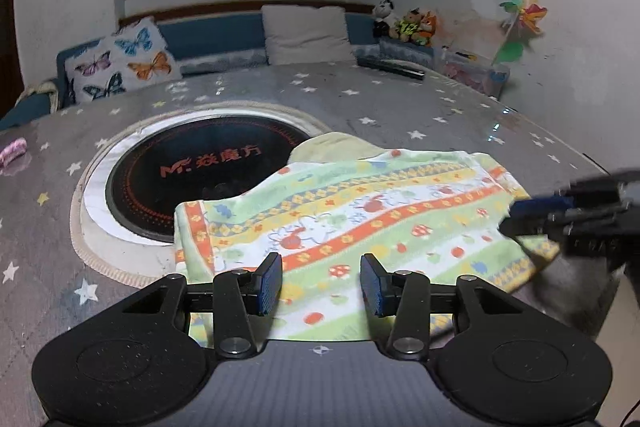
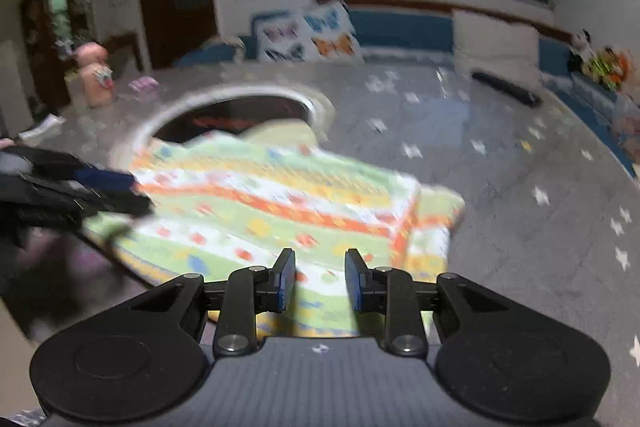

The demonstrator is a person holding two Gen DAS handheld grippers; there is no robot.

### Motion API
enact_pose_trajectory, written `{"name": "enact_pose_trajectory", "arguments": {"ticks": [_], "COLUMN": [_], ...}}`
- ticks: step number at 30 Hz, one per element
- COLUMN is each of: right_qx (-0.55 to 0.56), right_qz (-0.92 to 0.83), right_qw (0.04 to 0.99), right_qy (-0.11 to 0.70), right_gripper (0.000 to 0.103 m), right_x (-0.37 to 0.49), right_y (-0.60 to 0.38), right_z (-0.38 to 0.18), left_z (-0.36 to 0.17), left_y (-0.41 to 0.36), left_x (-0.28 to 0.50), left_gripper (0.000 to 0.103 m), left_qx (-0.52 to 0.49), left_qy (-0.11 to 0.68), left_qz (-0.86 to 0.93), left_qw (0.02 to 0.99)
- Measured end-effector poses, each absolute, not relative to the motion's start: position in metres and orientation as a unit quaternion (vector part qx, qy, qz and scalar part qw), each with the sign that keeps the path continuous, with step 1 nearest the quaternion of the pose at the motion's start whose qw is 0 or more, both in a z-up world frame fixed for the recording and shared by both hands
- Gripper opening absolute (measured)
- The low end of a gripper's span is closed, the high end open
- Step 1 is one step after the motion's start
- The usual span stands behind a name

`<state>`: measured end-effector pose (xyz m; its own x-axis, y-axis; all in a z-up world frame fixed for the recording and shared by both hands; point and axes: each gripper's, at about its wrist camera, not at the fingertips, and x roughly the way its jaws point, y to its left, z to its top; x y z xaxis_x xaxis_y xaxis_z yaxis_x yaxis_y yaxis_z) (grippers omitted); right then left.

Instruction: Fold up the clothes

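Note:
A small garment (image 1: 344, 223) with green, orange and yellow patterned stripes lies folded on the grey star-print table (image 1: 400, 107), partly over a round black cooktop (image 1: 200, 171). My left gripper (image 1: 321, 283) is open just above the garment's near edge. The right gripper also shows in the left wrist view (image 1: 520, 215), at the garment's right edge. In the blurred right wrist view, my right gripper (image 2: 320, 279) is open over the garment (image 2: 280, 203). The left gripper shows at the left there (image 2: 120, 191), beside the cloth's edge.
A bench with a butterfly cushion (image 1: 120, 63), a white cushion (image 1: 306, 33) and stuffed toys (image 1: 404, 21) runs behind the table. A dark remote (image 1: 390, 67) lies at the table's far side. A pink object (image 1: 14, 151) lies far left. A pink bottle (image 2: 94, 75) stands at the left.

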<state>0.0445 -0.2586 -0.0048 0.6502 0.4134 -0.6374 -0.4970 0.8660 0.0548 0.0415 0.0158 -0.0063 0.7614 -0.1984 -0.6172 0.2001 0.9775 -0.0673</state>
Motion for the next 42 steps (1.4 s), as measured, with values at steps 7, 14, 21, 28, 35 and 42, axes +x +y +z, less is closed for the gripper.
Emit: {"name": "enact_pose_trajectory", "arguments": {"ticks": [7,14,21,28,35,42], "right_qx": [-0.061,-0.055,-0.056,-0.066,-0.067,-0.096], "right_qz": [0.261,0.285,0.276,0.272,0.29,0.321], "right_qw": [0.904,0.896,0.891,0.898,0.899,0.892], "right_qy": [0.333,0.335,0.357,0.341,0.322,0.303], "right_gripper": [0.025,0.025,0.021,0.021,0.023,0.024], "right_x": [0.061,0.11,0.145,0.132,0.101,0.064], "right_y": [-0.257,-0.227,-0.204,-0.205,-0.202,-0.186], "right_z": [0.005,0.01,-0.006,0.001,0.015,0.017], "left_z": [0.002,-0.005,-0.015,-0.011,-0.003,0.0], "left_y": [0.015,0.011,0.019,0.018,0.019,0.026], "left_x": [0.076,0.117,0.136,0.128,0.106,0.066], "left_gripper": [0.045,0.027,0.021,0.022,0.039,0.046], "left_qx": [-0.005,-0.026,-0.037,-0.035,-0.035,-0.024], "left_qy": [0.329,0.348,0.358,0.353,0.347,0.331], "left_qz": [-0.103,-0.096,-0.08,-0.079,-0.074,-0.064], "left_qw": [0.939,0.932,0.93,0.931,0.934,0.941]}}
